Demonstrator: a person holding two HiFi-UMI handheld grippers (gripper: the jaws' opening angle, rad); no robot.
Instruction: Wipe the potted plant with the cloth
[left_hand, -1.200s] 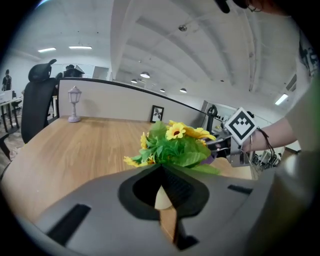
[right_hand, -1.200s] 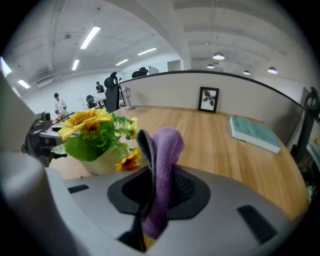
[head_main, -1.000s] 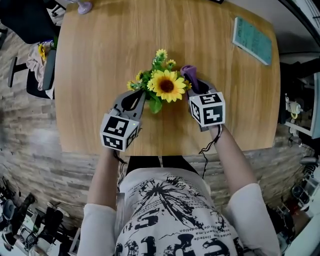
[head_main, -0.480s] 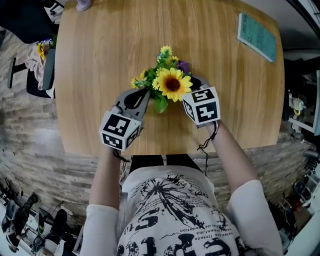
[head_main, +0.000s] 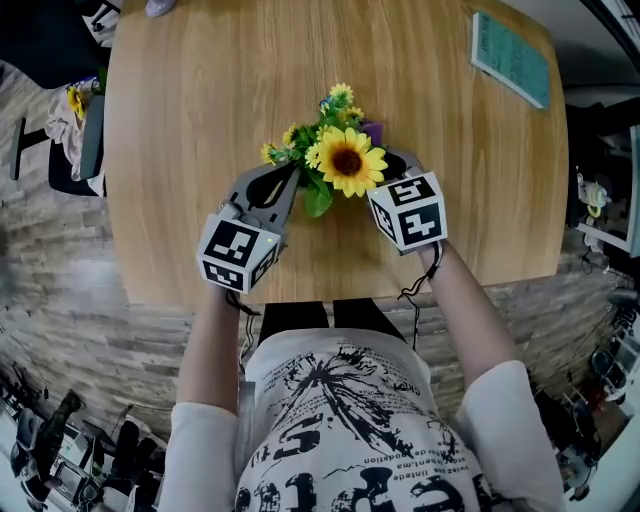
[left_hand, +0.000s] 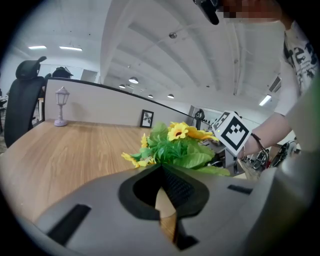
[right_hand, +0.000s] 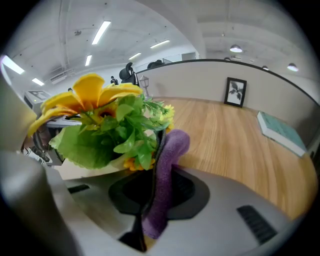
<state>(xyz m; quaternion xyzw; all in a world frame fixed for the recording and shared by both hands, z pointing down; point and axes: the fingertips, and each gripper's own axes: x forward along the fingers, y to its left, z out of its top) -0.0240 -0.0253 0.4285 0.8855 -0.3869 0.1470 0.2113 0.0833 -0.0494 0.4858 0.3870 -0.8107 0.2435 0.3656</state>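
Note:
The potted plant, a big sunflower (head_main: 346, 160) over smaller yellow blooms and green leaves (left_hand: 175, 150), stands near the table's front edge between my two grippers. My right gripper (head_main: 386, 160) is shut on a purple cloth (right_hand: 165, 175), which sticks up from the jaws and rests against the foliage (right_hand: 125, 125) on the plant's right side. In the head view only a tip of the cloth (head_main: 372, 130) shows behind the sunflower. My left gripper (head_main: 292, 178) is shut, its tips (left_hand: 161, 169) at the plant's left base. Whether they pinch anything there is hidden. The pot itself is covered by leaves.
The wooden table (head_main: 200, 100) carries a teal book (head_main: 510, 58) at the far right corner, and a small lamp (left_hand: 61, 106) and a framed picture (right_hand: 235, 92) at the far edge. A black chair (left_hand: 25, 100) stands beyond the left side. The person's body is against the front edge.
My right gripper has slid left with the cloth, closer against the plant, so the sunflower now hides most of the cloth. The left gripper has held its place.

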